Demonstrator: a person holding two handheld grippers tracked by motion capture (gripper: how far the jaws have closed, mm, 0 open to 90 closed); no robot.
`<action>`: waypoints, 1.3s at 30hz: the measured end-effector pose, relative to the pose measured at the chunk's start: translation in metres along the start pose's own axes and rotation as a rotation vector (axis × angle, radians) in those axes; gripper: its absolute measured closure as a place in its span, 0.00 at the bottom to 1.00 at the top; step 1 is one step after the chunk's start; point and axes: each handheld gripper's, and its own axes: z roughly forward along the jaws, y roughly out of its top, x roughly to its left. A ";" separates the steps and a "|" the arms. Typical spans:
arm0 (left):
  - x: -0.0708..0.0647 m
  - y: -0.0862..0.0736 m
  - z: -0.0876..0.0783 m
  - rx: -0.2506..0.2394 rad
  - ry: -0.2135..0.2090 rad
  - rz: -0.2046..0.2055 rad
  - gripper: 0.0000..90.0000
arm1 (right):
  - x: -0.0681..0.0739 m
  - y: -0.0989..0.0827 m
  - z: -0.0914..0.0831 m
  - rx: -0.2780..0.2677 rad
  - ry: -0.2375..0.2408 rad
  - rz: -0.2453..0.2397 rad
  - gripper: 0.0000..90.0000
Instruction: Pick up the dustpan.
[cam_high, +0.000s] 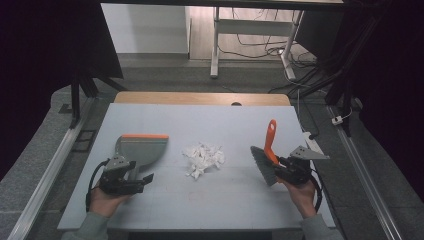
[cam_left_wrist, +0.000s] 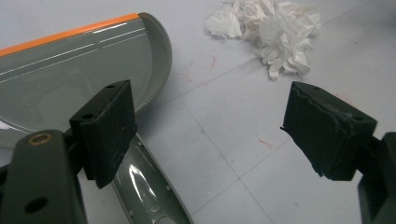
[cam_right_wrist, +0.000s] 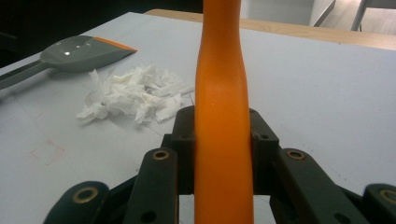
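On the table (cam_high: 200, 200) nothing's been swept yet, far as I can tell. It's a pale grey top with a few faint red marks on it, and all the gear is laid out in a row across the middle.

Biggest thing on it is the dustpan (cam_high: 141, 147), grey with an orange lip, flat on the table over on the left. Its handle runs back toward the person, right under the left gripper (cam_high: 131, 181). In the left gripper view those jaws are spread wide with nothing between them, the handle just passing below the left-hand pad. So the pan's not picked up yet, though my guess is that's what this hand is lining up for.

Next down is the brush (cam_high: 266, 159), orange handle, grey bristles. The right gripper (cam_high: 286, 167) has its jaws clamped tight on the handle (really clear in the right gripper view) and the brush sits tilted, bristles pointing down and left toward the middle, handle sticking up and away. Can't tell for sure if the bristles touch the table.

Smallest is the paper (cam_high: 203, 159), a loose heap of torn white scraps dead centre, between pan and brush, well clear of both. None of it's in the pan.

So: brush in hand is done. Left to do, I reckon, is grab the pan, bring it up beside the pile and sweep the scraps in
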 end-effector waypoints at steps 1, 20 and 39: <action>0.000 0.000 0.000 0.000 0.002 0.000 0.20 | 0.000 0.000 0.000 -0.001 -0.001 -0.001 0.78; -0.010 0.008 -0.013 0.026 0.065 0.028 0.19 | -0.001 0.001 -0.002 -0.008 0.000 0.009 0.78; -0.016 0.057 -0.013 0.131 0.167 -0.010 0.20 | -0.004 -0.001 -0.004 -0.017 0.004 0.031 0.78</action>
